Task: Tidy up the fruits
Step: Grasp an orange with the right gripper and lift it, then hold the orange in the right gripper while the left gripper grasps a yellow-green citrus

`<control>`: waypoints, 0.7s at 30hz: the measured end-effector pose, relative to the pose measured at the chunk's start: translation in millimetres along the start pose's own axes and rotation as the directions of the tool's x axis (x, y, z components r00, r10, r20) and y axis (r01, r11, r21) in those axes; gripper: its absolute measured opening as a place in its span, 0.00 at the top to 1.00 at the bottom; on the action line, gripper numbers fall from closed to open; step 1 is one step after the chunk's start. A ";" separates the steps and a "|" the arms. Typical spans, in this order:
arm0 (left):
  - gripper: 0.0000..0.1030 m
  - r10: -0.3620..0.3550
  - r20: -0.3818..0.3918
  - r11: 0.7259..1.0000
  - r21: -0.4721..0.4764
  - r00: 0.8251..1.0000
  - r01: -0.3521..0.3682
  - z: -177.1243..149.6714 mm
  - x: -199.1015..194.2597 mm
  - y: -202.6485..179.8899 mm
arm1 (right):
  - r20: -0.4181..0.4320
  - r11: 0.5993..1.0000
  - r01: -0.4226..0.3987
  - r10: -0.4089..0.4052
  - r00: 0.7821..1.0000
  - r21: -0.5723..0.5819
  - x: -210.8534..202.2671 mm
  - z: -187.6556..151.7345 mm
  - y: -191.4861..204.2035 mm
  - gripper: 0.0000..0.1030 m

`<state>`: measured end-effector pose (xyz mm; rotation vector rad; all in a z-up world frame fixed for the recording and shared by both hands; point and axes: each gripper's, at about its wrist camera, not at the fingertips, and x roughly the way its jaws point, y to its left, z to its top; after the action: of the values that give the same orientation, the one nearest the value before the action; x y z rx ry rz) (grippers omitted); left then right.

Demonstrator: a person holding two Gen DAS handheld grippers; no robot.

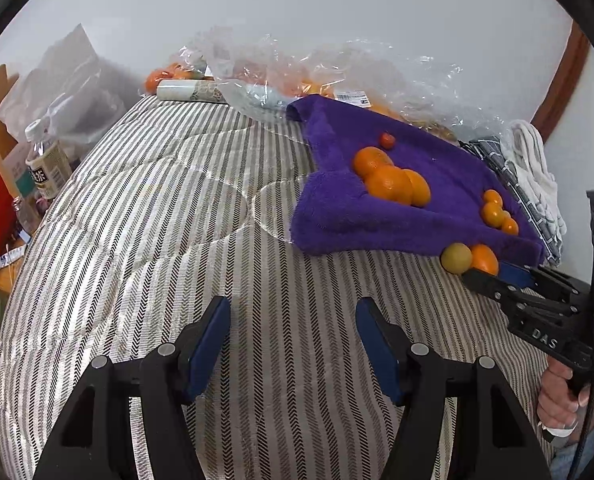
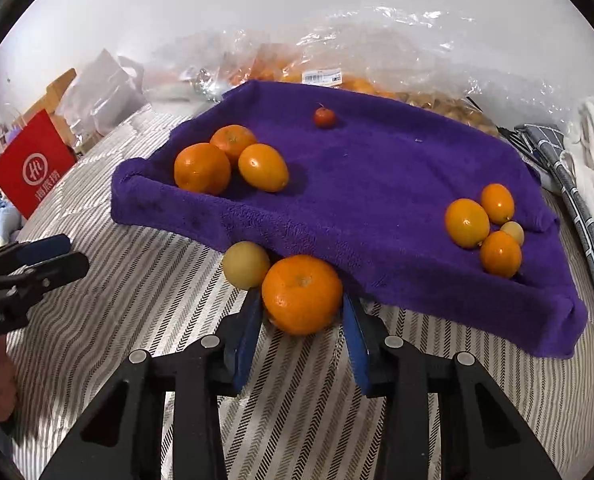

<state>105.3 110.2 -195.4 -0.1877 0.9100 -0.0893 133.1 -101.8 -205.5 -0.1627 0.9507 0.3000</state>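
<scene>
A purple towel lies on a striped quilt. On it sit three oranges at the left, several small oranges at the right, and one tiny red fruit at the back. At the towel's front edge my right gripper is shut on a big orange, its blue pads against both sides. A yellow-green fruit touches that orange on the left. My left gripper stands open over bare quilt, with nothing between its fingers. In the left wrist view, the right gripper reaches in from the right.
Clear plastic bags holding more fruit line the wall behind the towel. Folded cloths lie at the right. At the left are a red paper bag, a bottle and a white bag. A paper roll lies at the back.
</scene>
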 end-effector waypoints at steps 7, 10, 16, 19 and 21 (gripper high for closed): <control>0.30 0.084 -0.024 0.994 0.070 0.996 -0.082 0.4 6.7 -14.2 | 0.019 0.999 -0.007 0.006 1.000 0.053 -19.8 -17.4 -29.6 0.62; 0.30 0.132 -0.033 0.986 0.108 0.991 -0.128 0.1 9.3 -21.3 | 0.021 0.998 0.010 -0.012 1.000 0.062 -29.1 -24.7 -45.5 0.62; 0.31 0.181 -0.042 0.981 0.075 0.982 -0.178 -5.5 4.5 -31.4 | 0.060 0.997 0.060 -0.063 0.996 0.046 -57.0 -47.1 -89.2 0.62; 0.31 0.121 -0.033 0.993 0.004 0.992 -0.121 -12.1 -4.3 -45.8 | 0.067 0.996 0.041 -0.047 0.997 0.078 -66.9 -57.8 -115.6 0.62; 0.31 0.098 -0.020 0.995 -0.018 0.995 -0.098 -15.1 -7.9 -58.5 | 0.071 0.995 0.023 -0.031 0.997 0.100 -70.9 -63.7 -127.8 0.62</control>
<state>88.7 52.3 -186.6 -0.1595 0.9376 0.0087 86.5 -252.6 -183.2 -0.0730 0.8893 0.2316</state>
